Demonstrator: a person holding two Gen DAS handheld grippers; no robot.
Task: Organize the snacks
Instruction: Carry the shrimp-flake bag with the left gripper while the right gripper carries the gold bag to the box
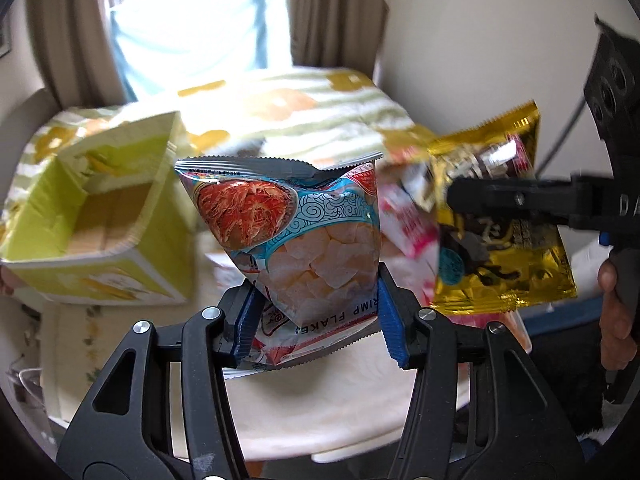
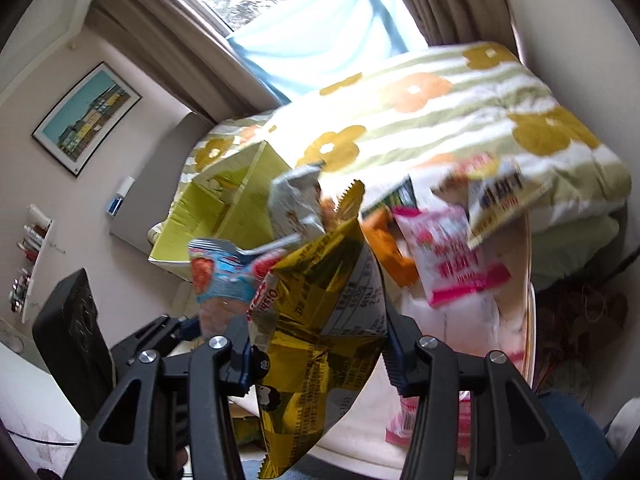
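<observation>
Fingers (image 1: 390, 312) pinch the shrimp flakes bag (image 1: 296, 232) between them

I have the shrimp flakes bag (image 1: 298, 240) upright between the pads of my left hand-held gripper (image 1: 316, 316), lifted off the tabletop (image 1: 320, 420); it is blue and silver with a red shrimp picture, its serrated top seal uppermost. My right hand-held gripper (image 2: 320, 356) pinches a crinkled gold foil bag (image 2: 320, 320), also in the air, tilted. Behind them I see a blurred pink-and-white packet (image 2: 448, 256) and an orange packet (image 2: 386, 248) among other snacks. The yellow-green carton (image 1: 96, 216) stands open to the left.
</observation>
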